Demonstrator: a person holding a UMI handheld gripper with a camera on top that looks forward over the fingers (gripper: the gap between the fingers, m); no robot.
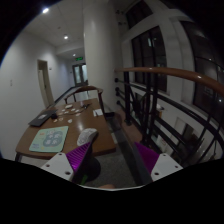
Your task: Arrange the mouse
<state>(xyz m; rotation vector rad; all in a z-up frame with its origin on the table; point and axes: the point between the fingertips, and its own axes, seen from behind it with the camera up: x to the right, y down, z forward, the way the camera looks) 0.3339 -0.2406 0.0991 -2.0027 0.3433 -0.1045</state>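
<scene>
So the mouse (pixel 88 136) sat on the long table (pixel 60 125), just ahead of the open gripper (pixel 111 163), with a mat (pixel 49 141) to its left. A railing (pixel 165 100) ran along the table's right side, a pillar (pixel 100 50) stood beyond it.

Dim room, ceiling spotlights, fisheye-bent edges

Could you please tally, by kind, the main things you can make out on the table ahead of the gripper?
Mouse: 1
Mat: 1
Keyboard: 1
Total: 3
All lie on the table, beyond the open gripper.
</scene>
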